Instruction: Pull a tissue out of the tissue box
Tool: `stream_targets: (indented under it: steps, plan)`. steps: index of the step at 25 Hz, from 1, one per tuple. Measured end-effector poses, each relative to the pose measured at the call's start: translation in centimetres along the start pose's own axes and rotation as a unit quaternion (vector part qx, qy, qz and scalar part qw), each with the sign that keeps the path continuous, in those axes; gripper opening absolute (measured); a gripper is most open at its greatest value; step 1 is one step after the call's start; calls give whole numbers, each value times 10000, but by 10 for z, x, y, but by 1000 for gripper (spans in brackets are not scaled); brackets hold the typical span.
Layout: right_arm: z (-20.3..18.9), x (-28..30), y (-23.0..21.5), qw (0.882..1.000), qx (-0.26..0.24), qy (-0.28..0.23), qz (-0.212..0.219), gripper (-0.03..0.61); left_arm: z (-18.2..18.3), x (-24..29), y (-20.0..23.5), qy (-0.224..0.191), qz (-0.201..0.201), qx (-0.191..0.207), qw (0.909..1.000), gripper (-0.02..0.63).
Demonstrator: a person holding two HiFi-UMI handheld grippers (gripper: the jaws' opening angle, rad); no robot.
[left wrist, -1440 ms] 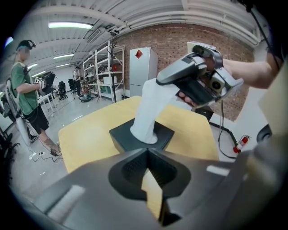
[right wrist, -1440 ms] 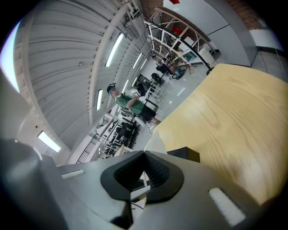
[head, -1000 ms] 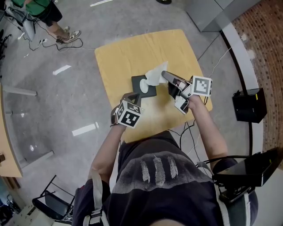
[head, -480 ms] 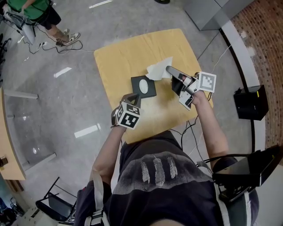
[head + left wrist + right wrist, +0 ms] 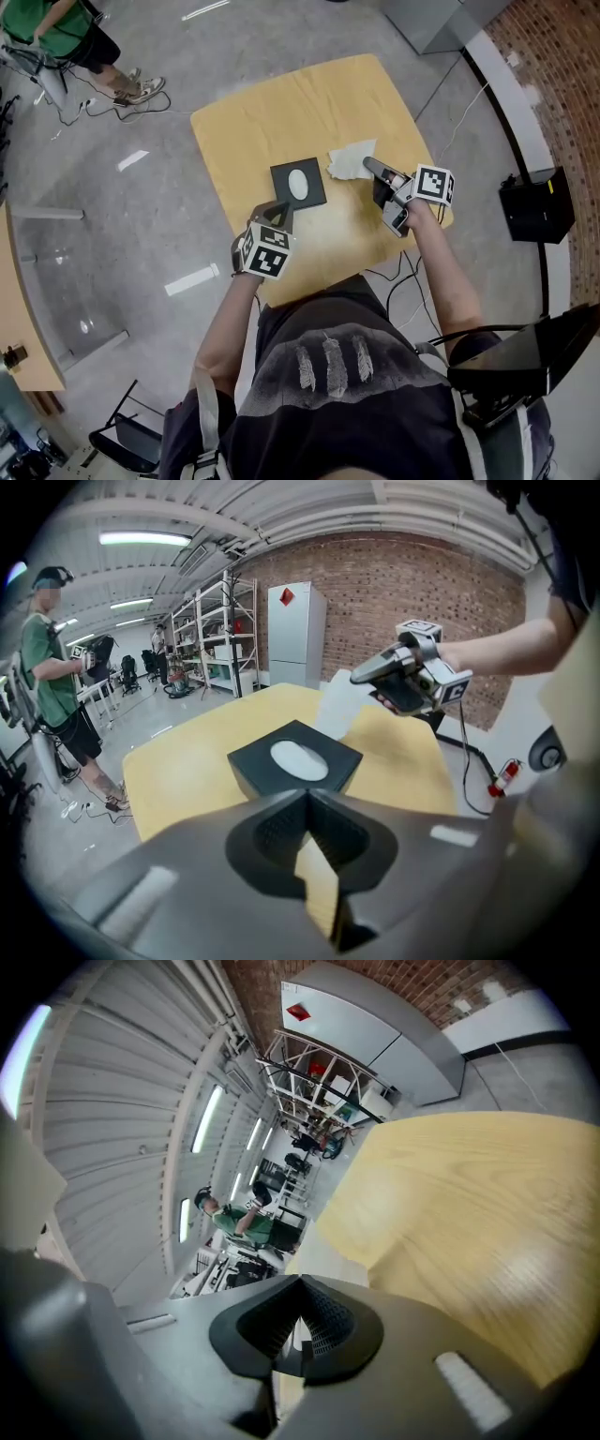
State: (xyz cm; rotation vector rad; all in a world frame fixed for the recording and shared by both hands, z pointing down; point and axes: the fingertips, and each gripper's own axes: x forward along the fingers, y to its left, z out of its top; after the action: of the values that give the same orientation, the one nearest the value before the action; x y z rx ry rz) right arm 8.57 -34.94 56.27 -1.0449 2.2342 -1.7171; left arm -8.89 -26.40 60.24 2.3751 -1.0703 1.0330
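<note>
Workshop, yellow table [image 5: 281,103]: tissue [image 5: 352,161] hangs clear of tissue box [image 5: 298,183].
R gripper [image 5: 368,165] pinched shut on its edge, beside box; L gripper [image 5: 279,211] closed, empty, near box, prob. to steady it.

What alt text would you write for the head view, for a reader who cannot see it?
Seen from above, the right gripper holds a white tissue beside a black tissue box on a yellow table; the left gripper is near the box.
</note>
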Motion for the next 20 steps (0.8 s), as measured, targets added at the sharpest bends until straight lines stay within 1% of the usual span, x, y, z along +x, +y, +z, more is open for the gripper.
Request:
stream_targets:
  steps: [3,6,9,12,13,15,16,18,20]
  plan:
    - [-14,-3,-19,9994,-47,185,-304,-6,0,-6,-1,23,14,22,10000,3]
    - [-16,-13,-40,9969,-267,336,-653,-5,3,-6,-5,19,16,47,10000,3]
    - [-13,-26,-69,9909,-488,511,-1147,-5,6,0,-8,14,28,30,10000,3]
    - [-8,-41,-96,9825,-600,551,-1675,-4,8,5,-9,0,55,10,10000,3]
    - [-7,-46,-105,9766,-696,585,-1948,31,9,5,-9,-5,61,2,10000,3]
    - [-8,-56,-121,9609,-984,741,-2481,168,10,5,-11,2,53,9,10000,3]
    - [-8,-59,-125,9536,-1145,824,-2661,223,10,6,-13,14,43,24,10000,3]
    - [-8,-62,-127,9431,-1456,877,-2858,277,9,6,-14,37,30,51,10000,3]
    - [-4,-62,-125,9378,-1703,769,-2926,297,8,6,-13,47,43,76,10000,3]
